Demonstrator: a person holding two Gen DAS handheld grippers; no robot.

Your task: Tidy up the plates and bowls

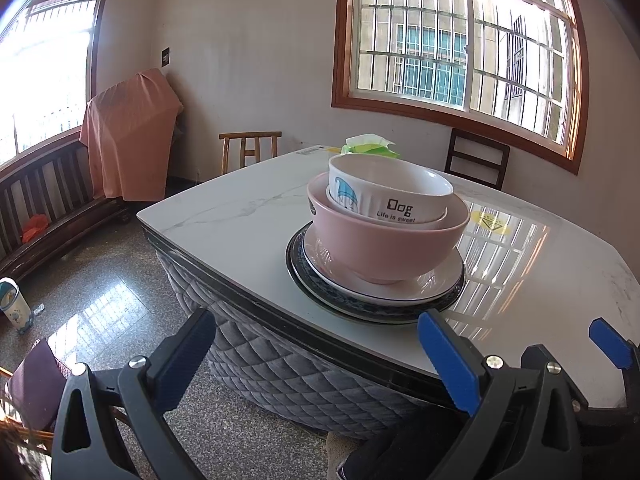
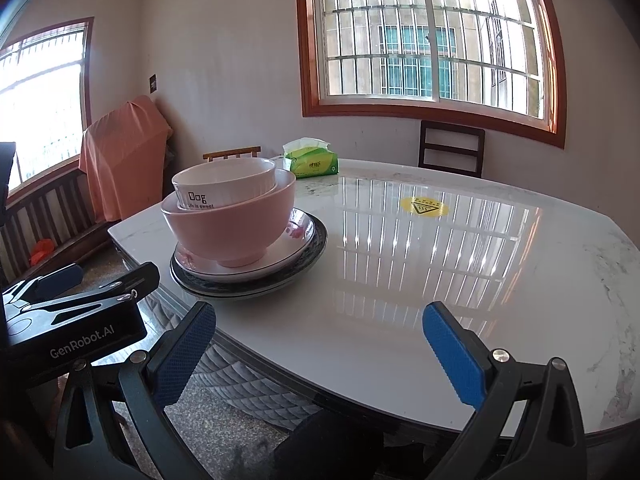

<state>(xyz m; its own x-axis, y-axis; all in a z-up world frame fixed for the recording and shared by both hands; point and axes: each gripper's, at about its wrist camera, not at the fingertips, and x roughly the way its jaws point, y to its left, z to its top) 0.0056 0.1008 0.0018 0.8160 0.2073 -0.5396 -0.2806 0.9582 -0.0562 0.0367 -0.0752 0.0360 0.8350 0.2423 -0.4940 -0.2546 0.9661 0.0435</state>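
A white bowl (image 1: pixel 400 196) printed "Dog" sits nested inside a pink bowl (image 1: pixel 384 248). Under them lie a white plate (image 1: pixel 436 280) and, lowest, a dark-rimmed plate (image 1: pixel 360 312), all near the front edge of the marble table (image 1: pixel 240 216). My left gripper (image 1: pixel 320 356) is open and empty, just short of the stack at the table edge. In the right wrist view the white bowl (image 2: pixel 228 184), pink bowl (image 2: pixel 232 228) and plates (image 2: pixel 292 244) stand ahead to the left. My right gripper (image 2: pixel 320 352) is open and empty over the table (image 2: pixel 400 280).
A green tissue pack (image 2: pixel 312 160) lies at the table's far side and a yellow warning sticker (image 2: pixel 424 206) is on its top. Wooden chairs (image 1: pixel 476 158) stand behind. A bench with an orange cloth (image 1: pixel 128 132) lines the left wall; a cup (image 1: pixel 14 304) stands on the floor.
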